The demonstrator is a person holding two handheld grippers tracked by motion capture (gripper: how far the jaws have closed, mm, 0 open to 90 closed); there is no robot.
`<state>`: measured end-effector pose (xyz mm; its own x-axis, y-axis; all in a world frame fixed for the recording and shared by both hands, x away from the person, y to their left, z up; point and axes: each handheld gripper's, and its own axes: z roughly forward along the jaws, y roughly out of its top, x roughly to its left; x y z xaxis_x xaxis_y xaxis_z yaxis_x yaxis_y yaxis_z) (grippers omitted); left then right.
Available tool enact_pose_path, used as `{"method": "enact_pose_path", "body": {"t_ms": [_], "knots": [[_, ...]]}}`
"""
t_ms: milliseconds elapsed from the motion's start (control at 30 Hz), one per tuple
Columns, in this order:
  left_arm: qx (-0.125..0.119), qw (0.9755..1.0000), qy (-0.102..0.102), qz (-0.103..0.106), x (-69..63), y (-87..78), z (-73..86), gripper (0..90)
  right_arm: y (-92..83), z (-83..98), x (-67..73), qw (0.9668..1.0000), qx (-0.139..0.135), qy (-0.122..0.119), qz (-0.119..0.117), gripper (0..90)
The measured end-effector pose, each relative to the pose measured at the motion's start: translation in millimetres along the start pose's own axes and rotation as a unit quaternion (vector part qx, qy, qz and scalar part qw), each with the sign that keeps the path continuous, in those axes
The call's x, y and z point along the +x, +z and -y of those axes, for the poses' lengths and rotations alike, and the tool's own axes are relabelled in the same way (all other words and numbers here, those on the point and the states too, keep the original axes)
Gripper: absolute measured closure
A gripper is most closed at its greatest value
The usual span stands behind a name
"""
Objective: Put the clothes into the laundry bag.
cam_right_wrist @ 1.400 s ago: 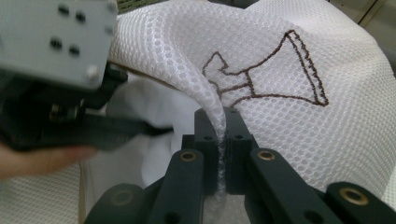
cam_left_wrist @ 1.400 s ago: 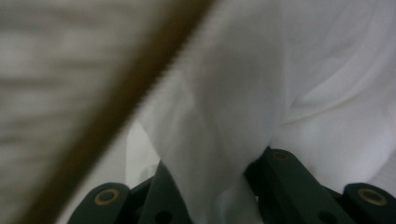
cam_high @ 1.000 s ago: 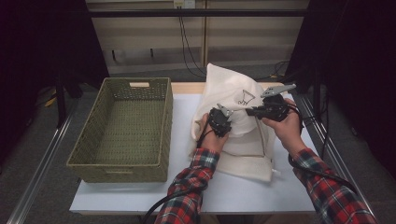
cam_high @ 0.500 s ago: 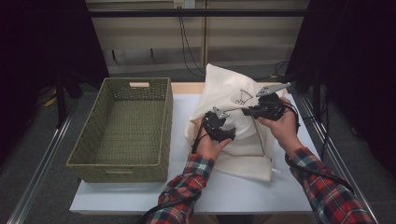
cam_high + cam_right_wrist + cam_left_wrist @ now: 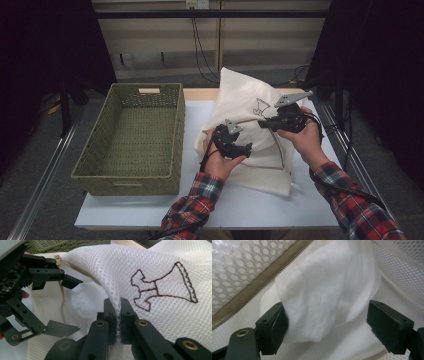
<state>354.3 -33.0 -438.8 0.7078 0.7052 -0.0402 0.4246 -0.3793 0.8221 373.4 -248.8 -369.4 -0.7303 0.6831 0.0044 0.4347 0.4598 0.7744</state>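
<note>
Mesh bag [image 5: 155,270], pinched in right hand-held gripper [image 5: 118,315]

Lab or recording rig, not home. White surface [image 5: 260,207] stands between metal floor rails [image 5: 40,180] at left and right. Dark curtains [image 5: 45,45] close off both sides. Black frame bar [image 5: 210,14] crosses far end, cables [image 5: 197,50] hang down plain far wall, socket at top. Grey carpet floor.
</note>
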Motion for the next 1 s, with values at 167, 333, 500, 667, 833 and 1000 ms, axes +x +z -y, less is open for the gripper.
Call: {"method": "enact_pose_path", "body": {"t_ms": [167,333,500,667,833,1000], "knots": [[-0.001,1.0000,-0.003,0.005,1.8,-4.4,3.4,18.5,0.1,1.1,3.8,0.9999,0.000,-0.006,-0.010,84.5],[-0.001,1.0000,-0.003,0.001,4.0,-9.2,5.7,18.2,-1.8,3.2,6.5,0.9998,-0.005,-0.009,-0.019,82.8],[-0.002,1.0000,-0.003,0.001,4.2,-11.9,8.4,17.6,-2.6,6.4,8.7,0.9995,-0.007,-0.014,-0.026,81.4],[0.004,1.0000,-0.006,-0.005,5.2,-12.0,10.5,17.8,-3.4,7.1,9.1,0.9996,-0.008,-0.014,-0.024,83.0],[0.006,0.9999,-0.004,-0.010,6.1,-15.0,10.1,22.3,-4.6,5.0,4.2,0.9998,-0.009,-0.012,-0.014,85.1],[0.022,0.9997,-0.012,-0.003,8.3,-19.5,11.9,33.5,-2.5,3.5,-0.1,0.9999,-0.009,-0.008,-0.011,85.6]]}}
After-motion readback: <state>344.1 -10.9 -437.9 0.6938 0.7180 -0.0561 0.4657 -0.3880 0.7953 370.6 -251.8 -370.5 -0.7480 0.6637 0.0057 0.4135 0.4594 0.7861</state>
